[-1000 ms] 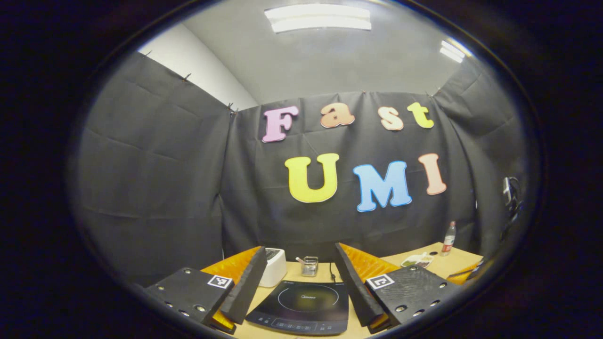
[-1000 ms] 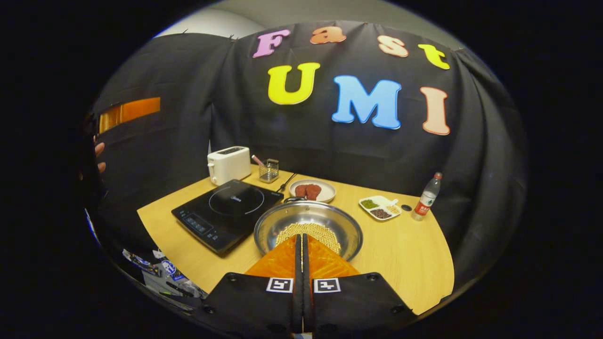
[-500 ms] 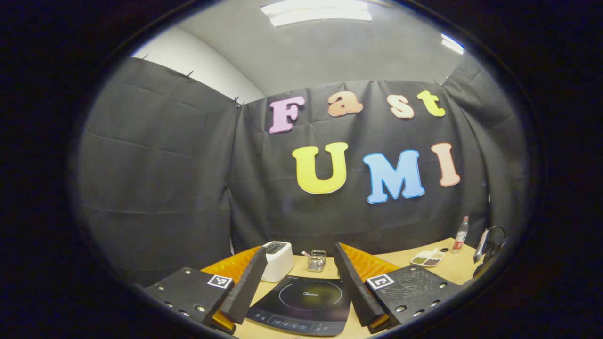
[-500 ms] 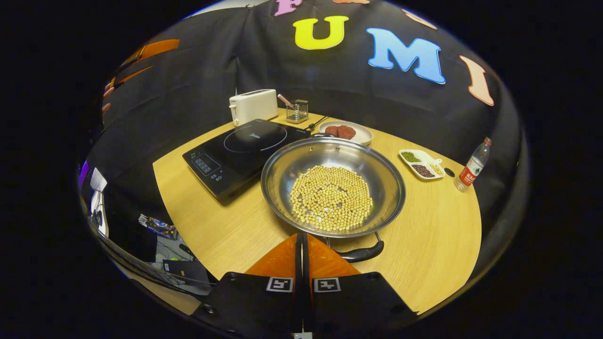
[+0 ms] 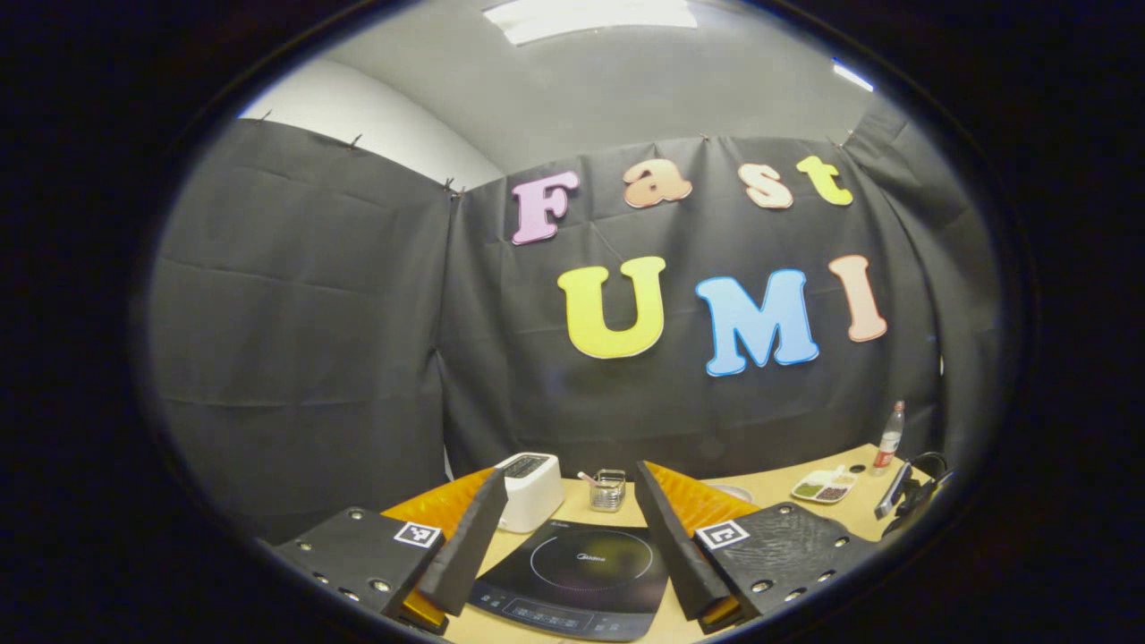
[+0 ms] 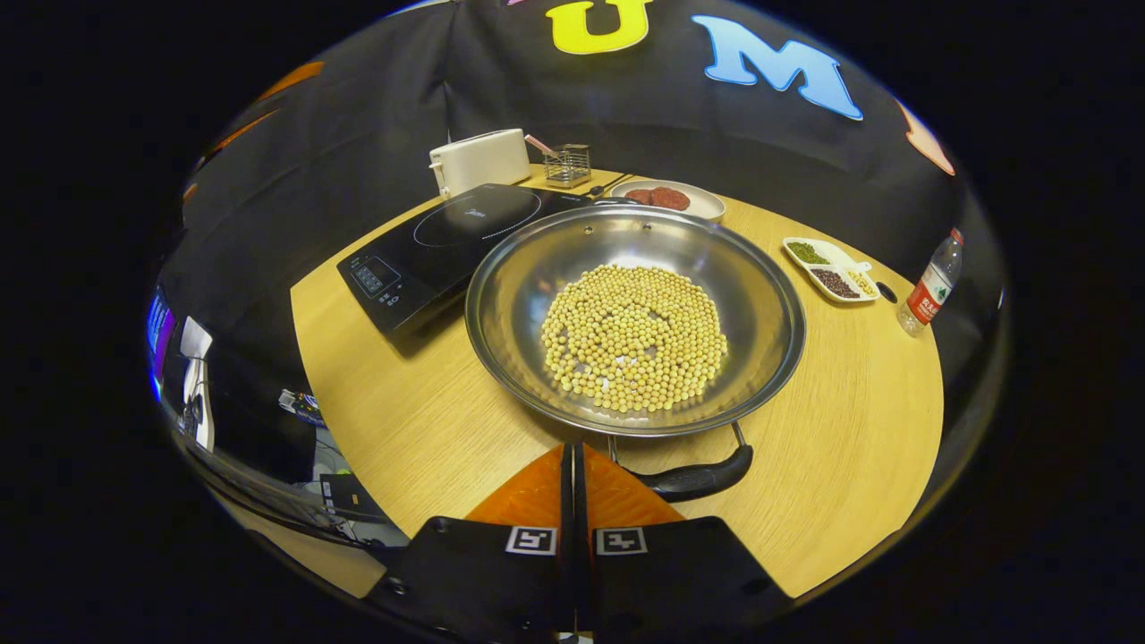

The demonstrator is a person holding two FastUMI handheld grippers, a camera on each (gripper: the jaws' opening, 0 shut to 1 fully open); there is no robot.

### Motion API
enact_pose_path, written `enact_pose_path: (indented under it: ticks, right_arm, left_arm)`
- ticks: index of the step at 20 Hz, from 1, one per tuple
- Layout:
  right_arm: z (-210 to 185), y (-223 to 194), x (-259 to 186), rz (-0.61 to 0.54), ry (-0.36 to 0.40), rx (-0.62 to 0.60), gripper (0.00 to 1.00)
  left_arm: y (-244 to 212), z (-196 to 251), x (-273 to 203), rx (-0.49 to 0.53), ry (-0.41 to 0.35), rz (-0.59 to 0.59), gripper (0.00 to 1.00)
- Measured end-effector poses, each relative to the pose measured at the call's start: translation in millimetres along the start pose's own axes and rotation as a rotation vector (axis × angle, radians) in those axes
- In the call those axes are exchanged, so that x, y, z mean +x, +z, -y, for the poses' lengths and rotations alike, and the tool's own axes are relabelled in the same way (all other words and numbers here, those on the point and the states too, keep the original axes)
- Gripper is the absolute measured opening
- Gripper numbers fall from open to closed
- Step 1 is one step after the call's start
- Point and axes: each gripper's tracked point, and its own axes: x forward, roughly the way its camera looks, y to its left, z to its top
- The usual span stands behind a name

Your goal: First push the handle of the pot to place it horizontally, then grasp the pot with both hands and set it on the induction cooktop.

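The big wood bench (image 6: 420, 420) holds everything. On it sits the wide shiny pot (image 6: 760, 304), w/ lots of small yellow beans (image 6: 635, 335) in the middle. The pot is next to the black induction cooktop (image 6: 447, 241), right beside its edge, not on it. The pot's near black handle (image 6: 698, 481) sticks out toward the right claw (image 6: 573, 461) and lies a bit tilted. The right claw is just in front of the pot's near rim, beside that handle, w/ its two fingers pressed together and nothing between them. The left claw (image 5: 565, 537) is up high, well away from the pot, w/ its fingers wide apart and nothing in them; btwn them you can see the cooktop. Behind the cooktop is a white toaster (image 6: 480, 159), then a small wire basket (image 6: 569, 165). A plate (image 6: 707, 204) w/ red meat sits behind the pot. Off to the right is a little white tray (image 6: 827, 266) w/ green, dark and pale bits, and a water bottle (image 6: 930, 284) near the bench edge.
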Motion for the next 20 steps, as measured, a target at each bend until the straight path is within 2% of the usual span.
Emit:
enact_pose_path:
  ticks: [4,5,8,12,20]
  right_arm:
    - [26.1,-2.7,-2.7,-0.002,-0.038,0.022,0.02]
    - [33.4,-3.7,-2.4,-0.004,-0.049,0.033,0.02]
    - [58.9,-3.4,-5.4,-0.004,-0.101,0.062,0.02]
    - [94.7,-6.1,-7.5,-0.005,-0.167,0.113,0.02]
    - [138.2,2.7,-1.2,0.007,-0.257,0.159,0.02]
  left_arm:
    - [-5.5,10.7,8.2,-0.003,-0.020,-0.014,0.85]
    - [-6.8,13.8,9.7,-0.003,-0.024,-0.017,0.90]
    - [-9.1,22.3,13.3,-0.002,-0.038,-0.022,0.85]
    - [-10.9,29.9,17.0,0.000,-0.048,-0.027,0.85]
    - [-26.0,45.1,24.0,0.010,-0.064,-0.066,0.85]
